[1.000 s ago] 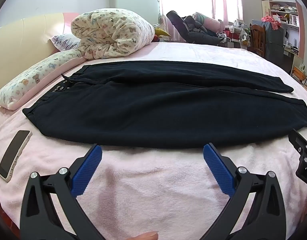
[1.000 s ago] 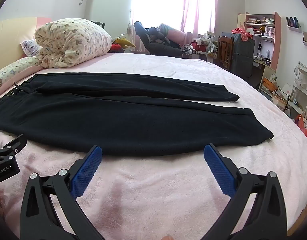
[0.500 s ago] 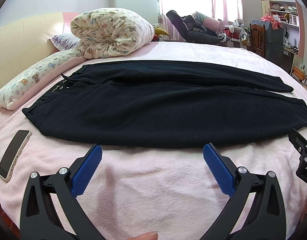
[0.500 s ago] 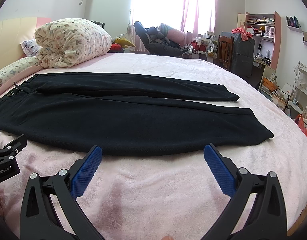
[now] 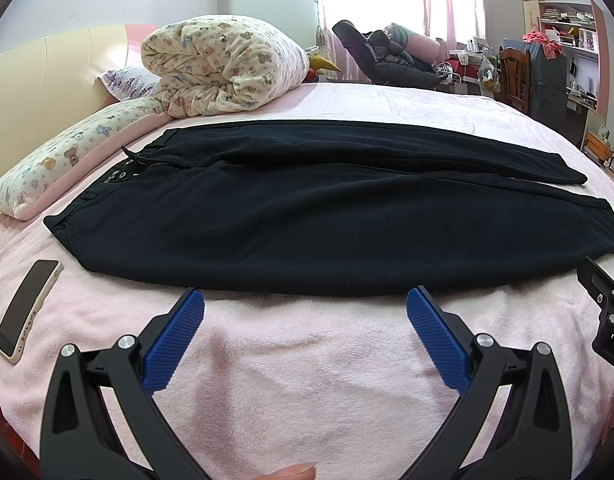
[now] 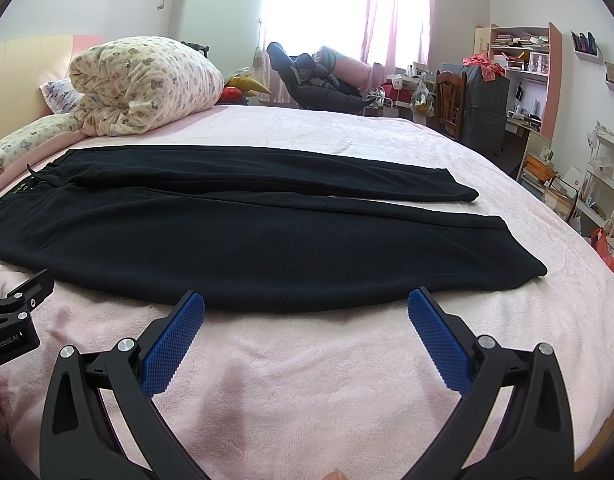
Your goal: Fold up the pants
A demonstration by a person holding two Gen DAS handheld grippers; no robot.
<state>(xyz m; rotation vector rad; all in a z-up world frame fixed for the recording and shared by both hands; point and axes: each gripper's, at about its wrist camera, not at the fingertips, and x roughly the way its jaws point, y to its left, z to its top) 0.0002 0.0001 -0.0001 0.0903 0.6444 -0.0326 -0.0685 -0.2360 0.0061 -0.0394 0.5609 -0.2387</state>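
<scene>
The big pink bed [image 5: 307, 380] fills most of the room, and everything else sits around it. The black pants [image 5: 327, 216] lie flat across the middle of the bed, both legs stretched out side by side, the waist toward the headboard end. No fold is made yet, so I think the whole job is still to do: one leg over the other, then folding the length up.

At the head of the bed sits a rolled-up blanket [image 5: 223, 64] with little bears on it, and a long pillow [image 5: 67, 160] lies beside it. Past the far side of the bed are a window with pink curtains [image 6: 399, 12], a dark chair piled with clothes [image 6: 315, 80] and messy shelves [image 6: 523, 64].

The left gripper [image 5: 305, 312] hangs just in front of the near edge of the pants, spread wide and holding nothing. The right gripper [image 6: 305, 312] does the same, closer to the cuffs. A small phone [image 5: 27, 316] lies on the bed near the waist.
</scene>
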